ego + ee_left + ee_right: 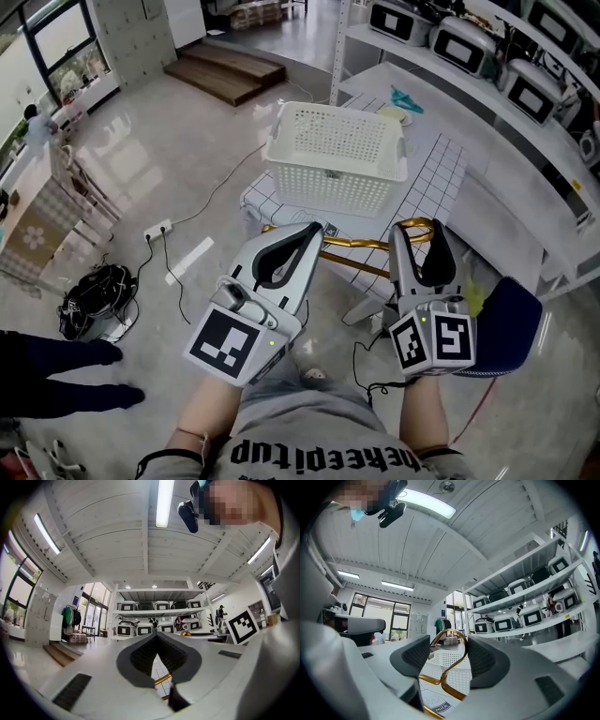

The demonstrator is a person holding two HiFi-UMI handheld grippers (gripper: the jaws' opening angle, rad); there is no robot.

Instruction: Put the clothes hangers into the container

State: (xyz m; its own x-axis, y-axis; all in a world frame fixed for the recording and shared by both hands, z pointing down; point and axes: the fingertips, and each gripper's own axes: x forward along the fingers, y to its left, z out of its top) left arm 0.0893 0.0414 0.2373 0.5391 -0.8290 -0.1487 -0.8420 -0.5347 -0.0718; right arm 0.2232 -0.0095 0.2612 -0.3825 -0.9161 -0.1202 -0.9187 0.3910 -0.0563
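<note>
**Gold hanger between 2 grippers, short of the basket**

The left gripper [316, 230] [157, 635] has its fingertips pressed together, with only a thin slit between the ribbed pads. In the left gripper view 1 bar of the gold hanger [356, 246] [162, 680] [443, 679] shows through the low end of that slit. In the head view the bar runs out from behind this gripper on both sides. I cannot tell whether the gripper touches it.

The hanger stretches level from there to the right gripper [417, 234] [449, 641]. That gripper's fingers are spread wide. The hook rises between them, close against the right-hand pad, and neither pad clamps it.

Beyond both grippers, the white basket [328, 192] [450, 660] stands on the table [441, 173] with its grid-pattern cloth. The hanger is outside the basket, on its near side.
</note>
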